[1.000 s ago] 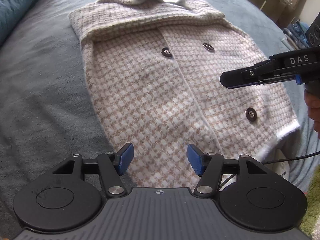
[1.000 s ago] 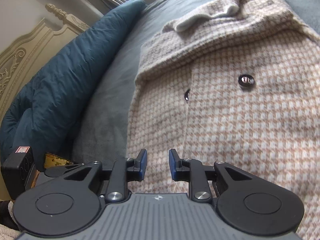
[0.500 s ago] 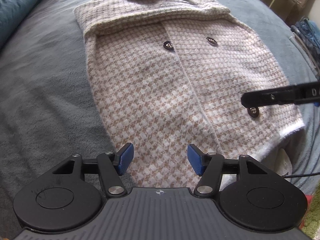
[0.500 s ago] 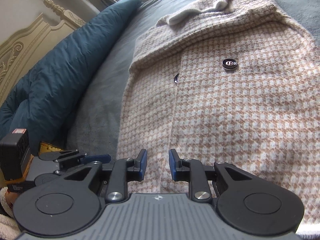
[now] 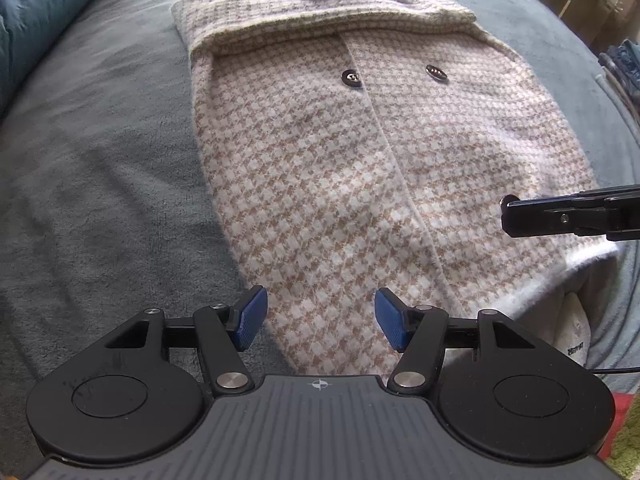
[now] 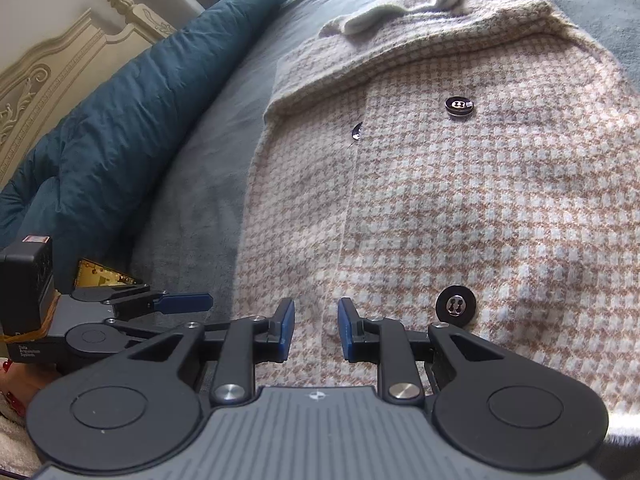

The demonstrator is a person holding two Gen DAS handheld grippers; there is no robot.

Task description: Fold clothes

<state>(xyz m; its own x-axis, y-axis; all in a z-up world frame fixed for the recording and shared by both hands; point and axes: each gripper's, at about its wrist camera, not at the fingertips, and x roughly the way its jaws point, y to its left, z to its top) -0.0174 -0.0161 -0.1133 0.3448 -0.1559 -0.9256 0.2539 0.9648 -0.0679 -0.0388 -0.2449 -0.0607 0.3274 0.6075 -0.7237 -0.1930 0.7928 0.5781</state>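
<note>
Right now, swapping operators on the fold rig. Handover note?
Left gripper: open, empty, over the coat's near hem.
Right gripper: open, narrower gap, empty, over the hem beside a button.
Houndstooth coat: flat on the grey bedspread, front up, buttoned, sleeves apparently folded across near the collar.
Done: sleeves in.
Left: grip the hem, fold up toward the collar.
</note>
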